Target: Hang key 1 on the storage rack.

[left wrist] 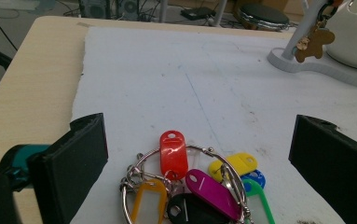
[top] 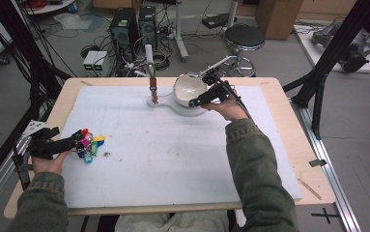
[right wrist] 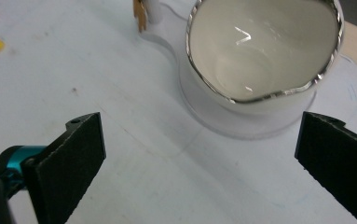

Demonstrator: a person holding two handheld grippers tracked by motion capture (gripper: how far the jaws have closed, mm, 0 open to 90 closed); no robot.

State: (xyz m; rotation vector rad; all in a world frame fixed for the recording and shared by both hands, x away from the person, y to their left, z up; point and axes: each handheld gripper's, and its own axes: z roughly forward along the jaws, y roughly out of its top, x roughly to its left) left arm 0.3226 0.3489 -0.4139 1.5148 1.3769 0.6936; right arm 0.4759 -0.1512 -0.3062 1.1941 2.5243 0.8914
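High view: the left claw (top: 71,143) lies at the tabletop's (top: 289,145) left edge, touching a bunch of coloured key tags (top: 88,143); the right claw (top: 198,101) sits beside the white bowl (top: 189,87).

Left gripper view: jaws spread wide, empty; the tags (left wrist: 190,186) fan out flat between them, the red one pointing away.

Right gripper view: jaws wide apart, empty; the bowl (right wrist: 260,51) stands upright just ahead.

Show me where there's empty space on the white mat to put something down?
The big free patch is the middle of the white mat, between the bunch of key tags on the left and the sleeve on the right, running to the near edge. It gets crowded at the far edge, where the white bowl and its stand sit beside the right gripper.
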